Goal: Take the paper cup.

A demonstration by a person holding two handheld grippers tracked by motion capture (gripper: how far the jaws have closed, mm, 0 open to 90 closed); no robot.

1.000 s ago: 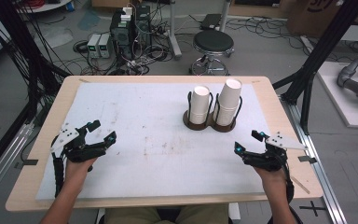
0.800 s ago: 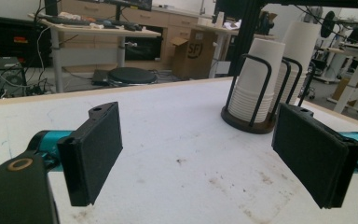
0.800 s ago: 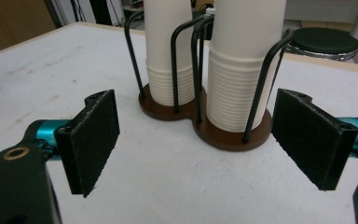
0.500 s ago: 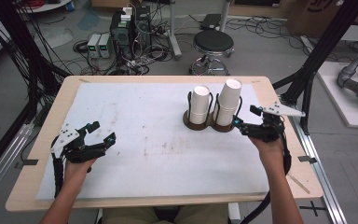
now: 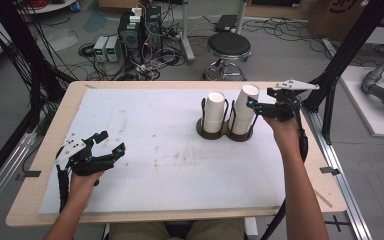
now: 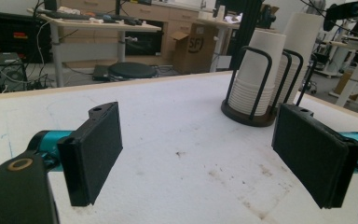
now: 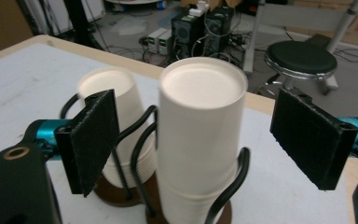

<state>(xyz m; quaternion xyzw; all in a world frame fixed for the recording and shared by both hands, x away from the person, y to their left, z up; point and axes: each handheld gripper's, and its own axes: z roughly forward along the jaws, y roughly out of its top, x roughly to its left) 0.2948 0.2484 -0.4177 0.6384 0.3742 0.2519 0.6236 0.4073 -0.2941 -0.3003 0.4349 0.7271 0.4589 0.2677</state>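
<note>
My right gripper (image 5: 252,106) hangs wide open around the taller paper cup stack (image 7: 200,140), holding nothing. My left gripper (image 5: 111,144) rests wide open, empty, on the near-left table (image 5: 170,165).

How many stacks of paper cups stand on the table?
2, side by side in wire holders at the table's far right: the shorter left stack and the taller right stack, nearest the right tongs.
</note>
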